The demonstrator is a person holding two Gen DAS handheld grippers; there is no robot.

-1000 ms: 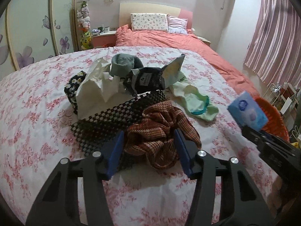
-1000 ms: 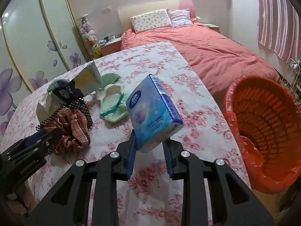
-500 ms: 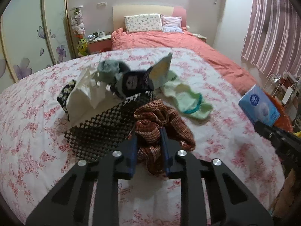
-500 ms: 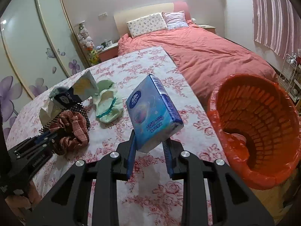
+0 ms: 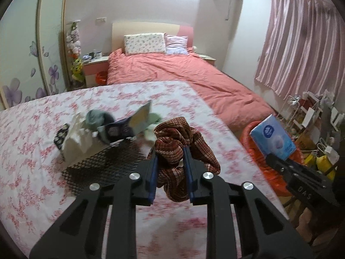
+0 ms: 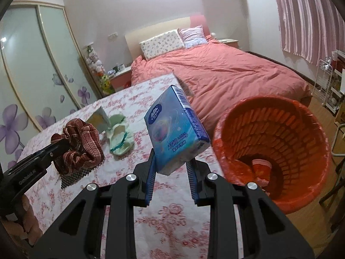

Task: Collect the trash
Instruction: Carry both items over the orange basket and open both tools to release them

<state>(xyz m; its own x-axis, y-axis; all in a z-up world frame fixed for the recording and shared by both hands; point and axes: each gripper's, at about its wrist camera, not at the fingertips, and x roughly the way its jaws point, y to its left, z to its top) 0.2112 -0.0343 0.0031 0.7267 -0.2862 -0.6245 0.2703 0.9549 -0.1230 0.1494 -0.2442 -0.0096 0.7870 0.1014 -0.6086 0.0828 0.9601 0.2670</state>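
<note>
Orange plastic is where all of this is headed: the orange basket (image 6: 273,151) sits on the floor off the table's edge, at about 3 o'clock from your right gripper (image 6: 171,164), and something pale and reddish already lies in its bottom, so some of the job looks done.

Your right gripper is clamped on the blue tissue pack (image 6: 176,127), which stands tilted above the fingers, over the table edge and just short of the basket rim. My judgement is that this piece is one short carry and a release away from being collected.

Your left gripper (image 5: 170,161) is closed on the brown knitted cloth (image 5: 181,138), lifted clear of the floral tablecloth (image 5: 32,151); it hangs bunched between the jaws and droops below them. It has the whole width of the table corner to cross towards 3 o'clock.

What is left, as far as you can see: at 10 o'clock from the left gripper a pile remains on the table, with a black mesh mat (image 5: 103,164), white crumpled paper (image 5: 75,138), a dark torn packet (image 5: 125,127) and a grey-green cloth (image 5: 94,117). A pale green cloth (image 6: 118,138) lies beside it. Roughly half the work remains.
</note>
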